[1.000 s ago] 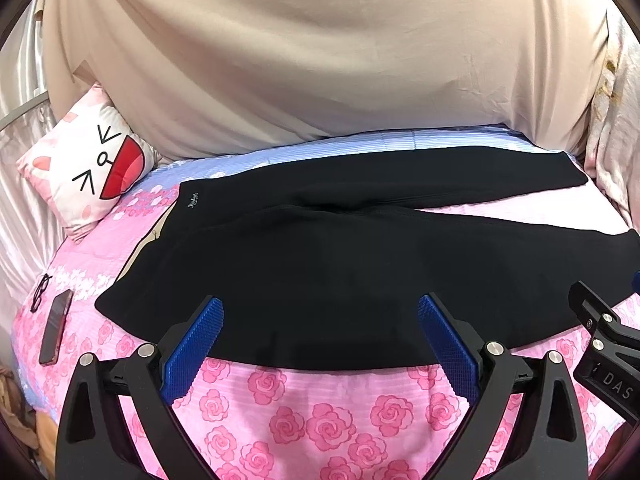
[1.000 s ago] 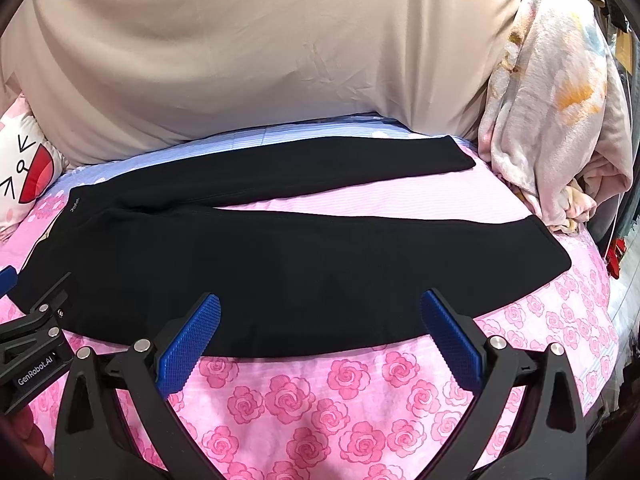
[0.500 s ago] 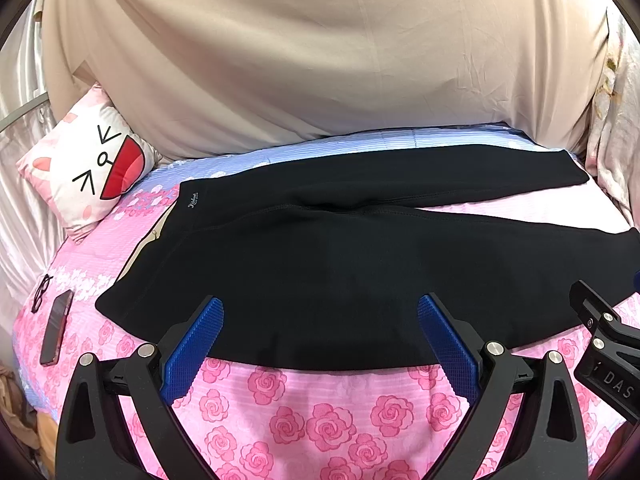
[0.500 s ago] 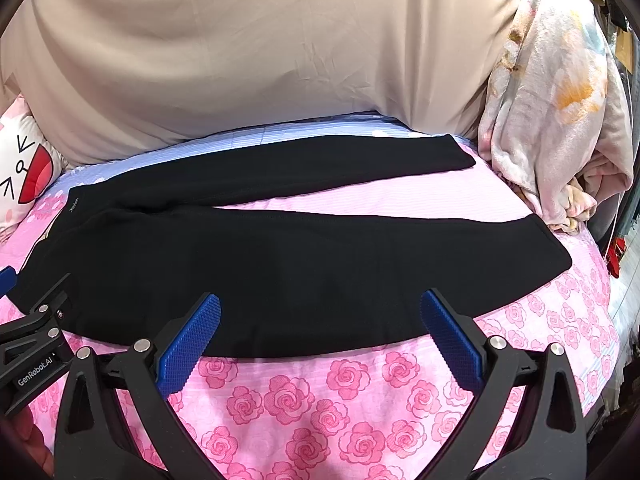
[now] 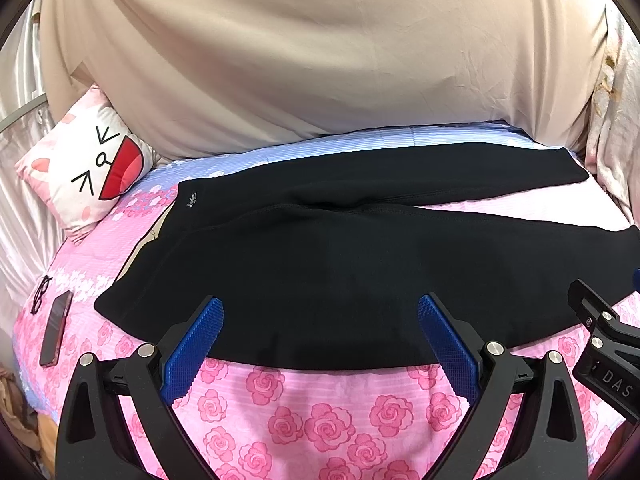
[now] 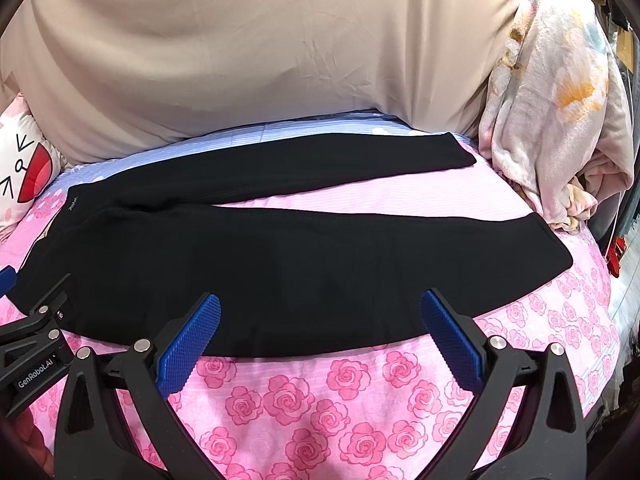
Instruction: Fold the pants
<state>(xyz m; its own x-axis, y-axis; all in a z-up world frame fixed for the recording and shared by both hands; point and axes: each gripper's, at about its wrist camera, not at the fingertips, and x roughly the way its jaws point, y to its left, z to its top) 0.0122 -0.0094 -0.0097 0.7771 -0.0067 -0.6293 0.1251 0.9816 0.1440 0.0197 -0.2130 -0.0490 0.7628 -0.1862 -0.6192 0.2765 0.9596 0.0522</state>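
Note:
Black pants [image 5: 320,264] lie flat on the pink rose bedspread [image 5: 304,412], waistband to the left, two legs spread apart to the right. They also show in the right wrist view [image 6: 280,264]. My left gripper [image 5: 320,312] is open and empty, hovering over the pants' near edge towards the waist. My right gripper [image 6: 320,308] is open and empty, over the near edge of the near leg. Each gripper's body shows at the edge of the other's view.
A cartoon-face pillow [image 5: 88,168] sits at the back left. A phone [image 5: 56,332] and glasses [image 5: 40,294] lie at the left edge of the bed. A floral blanket [image 6: 556,100] is heaped at the right. A beige sheet [image 5: 320,52] hangs behind.

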